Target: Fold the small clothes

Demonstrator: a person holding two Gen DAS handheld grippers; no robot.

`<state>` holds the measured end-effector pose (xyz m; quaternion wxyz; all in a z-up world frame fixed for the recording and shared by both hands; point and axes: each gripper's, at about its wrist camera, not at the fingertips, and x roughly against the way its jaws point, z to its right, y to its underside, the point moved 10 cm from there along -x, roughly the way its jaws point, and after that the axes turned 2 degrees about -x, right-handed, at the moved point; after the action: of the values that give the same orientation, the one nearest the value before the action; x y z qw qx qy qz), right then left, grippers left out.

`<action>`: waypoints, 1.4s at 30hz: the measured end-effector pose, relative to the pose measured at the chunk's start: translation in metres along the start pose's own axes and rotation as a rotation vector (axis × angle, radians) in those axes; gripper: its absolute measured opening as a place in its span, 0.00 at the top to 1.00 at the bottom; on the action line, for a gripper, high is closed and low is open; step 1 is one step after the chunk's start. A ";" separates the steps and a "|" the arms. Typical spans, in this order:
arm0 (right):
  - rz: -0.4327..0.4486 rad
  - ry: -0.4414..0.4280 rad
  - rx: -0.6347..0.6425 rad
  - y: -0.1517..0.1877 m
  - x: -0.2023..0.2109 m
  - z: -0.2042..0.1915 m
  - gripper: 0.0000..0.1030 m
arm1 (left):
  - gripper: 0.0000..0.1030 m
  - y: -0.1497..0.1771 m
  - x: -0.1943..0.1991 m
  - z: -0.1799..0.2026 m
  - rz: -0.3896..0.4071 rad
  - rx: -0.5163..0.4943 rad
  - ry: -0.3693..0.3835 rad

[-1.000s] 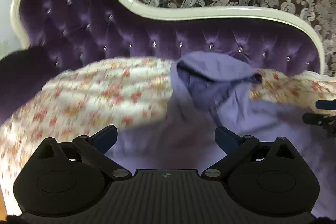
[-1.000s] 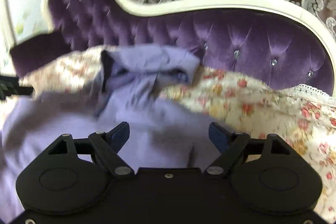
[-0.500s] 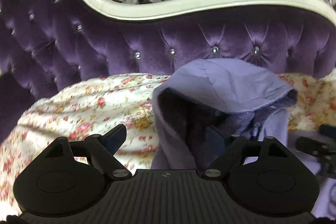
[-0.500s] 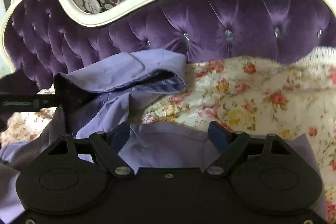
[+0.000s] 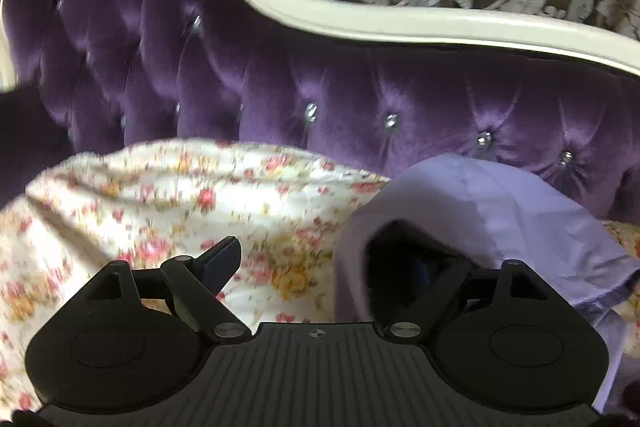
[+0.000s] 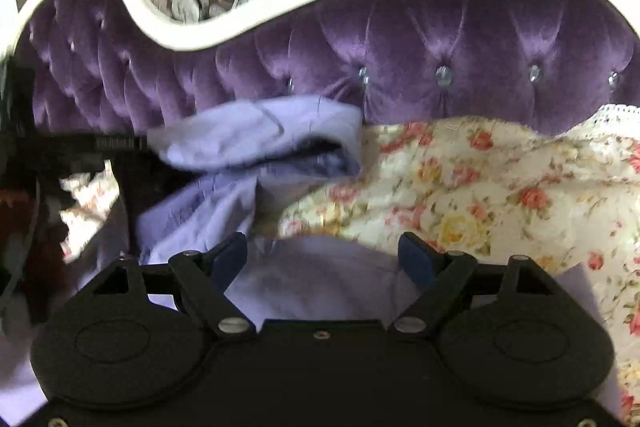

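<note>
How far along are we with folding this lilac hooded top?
No finished fold shows: the lilac hooded top lies rumpled on the floral sheet, hood puffed up. The left tongs straddle the hood's edge; the right tongs stand open over the body. Every fold seems left.

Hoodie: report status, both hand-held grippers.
Left hand-held gripper open, jaws just closing, astride hoodie edge. Right hand-held gripper open over hoodie. Hoodie rumpled on sheet. Nothing blocking.

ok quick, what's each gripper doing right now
Left gripper: open, one of its fingers inside the lavender hoodie's hood.
Right gripper: open, holding nothing.
</note>
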<state>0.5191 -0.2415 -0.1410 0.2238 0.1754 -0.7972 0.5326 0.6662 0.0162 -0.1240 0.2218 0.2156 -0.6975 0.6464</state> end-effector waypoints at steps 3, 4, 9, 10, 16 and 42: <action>0.006 -0.049 -0.037 -0.016 0.001 -0.009 0.16 | 0.20 0.002 -0.002 -0.002 0.003 -0.004 0.004; -0.019 -0.073 -0.055 -0.020 -0.005 -0.013 0.14 | 0.20 0.002 -0.002 -0.001 0.009 -0.003 0.009; -0.132 -0.066 -0.100 -0.019 -0.056 -0.028 0.13 | 0.20 -0.001 -0.002 0.005 0.045 0.018 0.024; -0.149 -0.069 -0.095 -0.016 -0.065 -0.031 0.13 | 0.20 -0.001 -0.003 0.005 0.050 0.023 0.026; -0.108 -0.004 0.049 -0.004 -0.088 -0.050 0.10 | 0.20 0.003 -0.009 -0.007 0.061 0.110 0.021; -0.075 0.068 -0.007 -0.026 -0.090 -0.012 0.12 | 0.18 0.030 -0.002 -0.098 0.167 0.689 0.016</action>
<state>0.6105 -0.2365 -0.1660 0.2713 0.1862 -0.7838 0.5266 0.6529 0.1160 -0.1429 0.0881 0.2150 -0.4521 0.8612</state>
